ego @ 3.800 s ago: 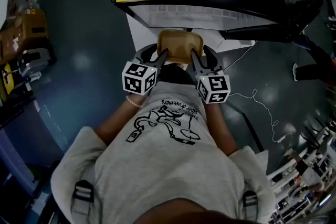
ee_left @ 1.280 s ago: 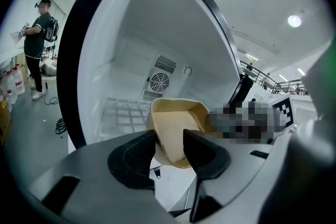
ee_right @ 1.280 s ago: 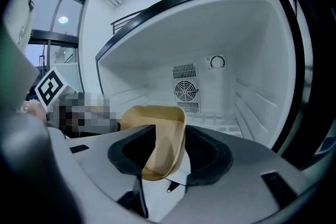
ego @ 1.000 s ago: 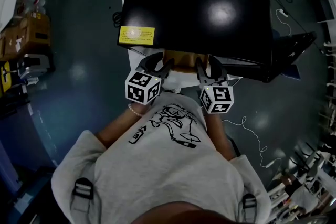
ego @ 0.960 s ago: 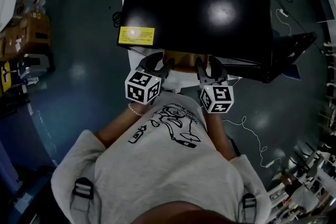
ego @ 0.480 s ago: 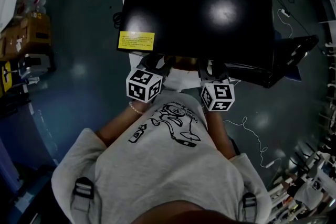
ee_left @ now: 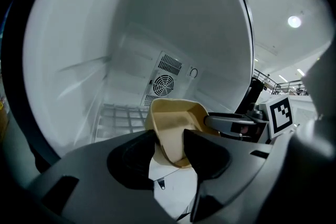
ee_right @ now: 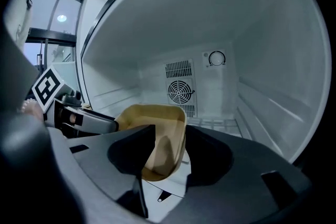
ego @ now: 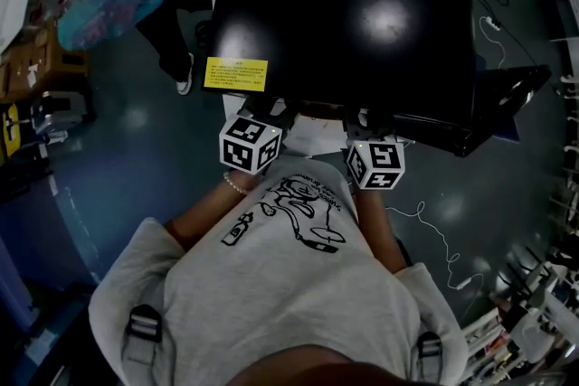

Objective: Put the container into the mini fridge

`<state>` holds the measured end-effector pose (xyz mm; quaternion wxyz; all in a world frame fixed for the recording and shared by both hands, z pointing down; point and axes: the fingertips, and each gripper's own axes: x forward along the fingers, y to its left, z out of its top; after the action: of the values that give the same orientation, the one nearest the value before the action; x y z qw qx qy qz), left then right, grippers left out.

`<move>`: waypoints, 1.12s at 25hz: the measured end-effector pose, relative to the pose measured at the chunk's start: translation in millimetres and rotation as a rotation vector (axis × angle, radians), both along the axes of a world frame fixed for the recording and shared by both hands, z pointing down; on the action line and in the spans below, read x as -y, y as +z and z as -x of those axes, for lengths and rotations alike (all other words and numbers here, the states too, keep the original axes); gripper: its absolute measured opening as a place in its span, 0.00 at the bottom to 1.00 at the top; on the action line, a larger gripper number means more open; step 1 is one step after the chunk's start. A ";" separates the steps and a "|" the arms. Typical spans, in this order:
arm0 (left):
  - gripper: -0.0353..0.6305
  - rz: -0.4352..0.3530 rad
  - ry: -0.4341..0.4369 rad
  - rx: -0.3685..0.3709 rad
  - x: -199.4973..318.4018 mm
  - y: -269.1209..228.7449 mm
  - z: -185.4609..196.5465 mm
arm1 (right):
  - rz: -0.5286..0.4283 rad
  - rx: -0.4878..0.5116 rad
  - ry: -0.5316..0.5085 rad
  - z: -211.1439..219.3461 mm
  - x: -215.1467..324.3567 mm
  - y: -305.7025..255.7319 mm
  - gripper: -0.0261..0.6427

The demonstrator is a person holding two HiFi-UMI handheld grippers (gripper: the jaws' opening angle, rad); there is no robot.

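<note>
Left tongs [ee_left: 169, 139] and right tongs [ee_right: 170, 136] each pinch a container [ee_left: 173, 113] wall inside fridge [ego: 344, 14]; keep level, lower onto shelf [ee_left: 118, 115], release together.

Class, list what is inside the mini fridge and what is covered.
Inside the mini fridge: the tan container, gripped at its rims by the left gripper and right gripper; a fan grille, dial and wire shelf behind. The grippers cover the fridge floor.

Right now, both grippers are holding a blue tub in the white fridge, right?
Not blue: the tub is tan, as the right gripper view shows. The left gripper and the right gripper do each grip one side of it inside the white fridge.
</note>
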<state>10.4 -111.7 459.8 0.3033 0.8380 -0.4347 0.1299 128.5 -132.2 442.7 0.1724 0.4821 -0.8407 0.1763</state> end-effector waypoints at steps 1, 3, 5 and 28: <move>0.31 -0.001 -0.001 -0.001 1.2 0.1 -0.6 | -0.001 -0.001 0.000 -0.5 1.3 0.1 0.30; 0.32 -0.003 -0.001 -0.002 3.8 -0.3 -1.7 | -0.003 -0.003 0.000 -1.2 4.2 -0.2 0.30; 0.32 -0.005 -0.001 -0.002 6.0 -0.7 -2.7 | -0.005 -0.004 0.002 -2.0 6.5 -0.7 0.30; 0.32 -0.031 -0.006 0.026 31.3 5.1 -7.5 | -0.028 -0.036 -0.015 -3.7 36.1 5.8 0.32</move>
<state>17.9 -142.9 464.9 0.2847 0.8394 -0.4434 0.1331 132.3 -168.2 448.4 0.1822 0.4814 -0.8434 0.1543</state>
